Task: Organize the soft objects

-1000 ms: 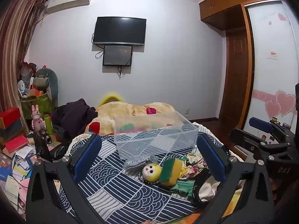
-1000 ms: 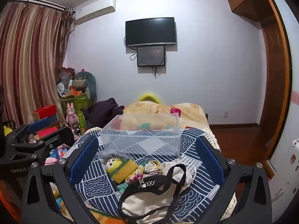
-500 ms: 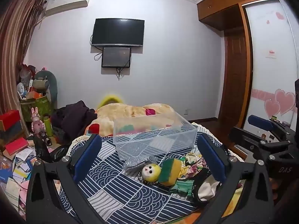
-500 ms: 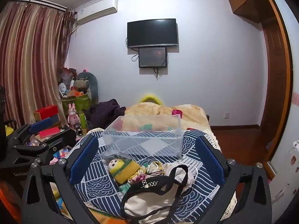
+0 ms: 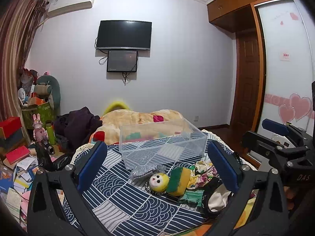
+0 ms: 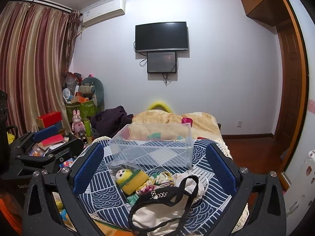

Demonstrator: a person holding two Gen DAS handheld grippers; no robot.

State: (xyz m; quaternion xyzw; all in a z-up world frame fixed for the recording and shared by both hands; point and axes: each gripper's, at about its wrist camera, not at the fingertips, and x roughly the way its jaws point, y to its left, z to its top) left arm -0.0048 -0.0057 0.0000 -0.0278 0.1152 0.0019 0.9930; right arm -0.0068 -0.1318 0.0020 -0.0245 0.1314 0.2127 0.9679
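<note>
A bed (image 5: 122,202) covered by a navy quilt with white wave and stripe patches fills the lower half of both wrist views, and all the soft things lie on it. The largest item on the quilt is a clear plastic bin (image 5: 163,143), empty, resting upright with its open top facing up and its long axis running across the bed from left to right; in the right wrist view the clear plastic bin (image 6: 151,147) sits just behind the pile. In front of it lies a cream cloth bag (image 6: 169,210) with black straps, slumped flat and nearest the right camera. Next to that bag is a crumpled floral cloth (image 6: 155,181), touching a yellow sponge (image 5: 180,181) with a green scouring face, which lies tilted with its green side turned toward the doll. A small yellow doll head (image 5: 158,181) with a white face lies against the sponge, face up toward the cameras. A silvery mesh pouch (image 5: 144,171) lies between the doll head and the bin's front wall, its length running parallel to that wall. The left hand-held gripper (image 5: 157,169) hovers above the pile with its blue pads spread wide and nothing between them; the right hand-held gripper (image 6: 153,171) is likewise spread wide and empty, framing the pile.
</note>
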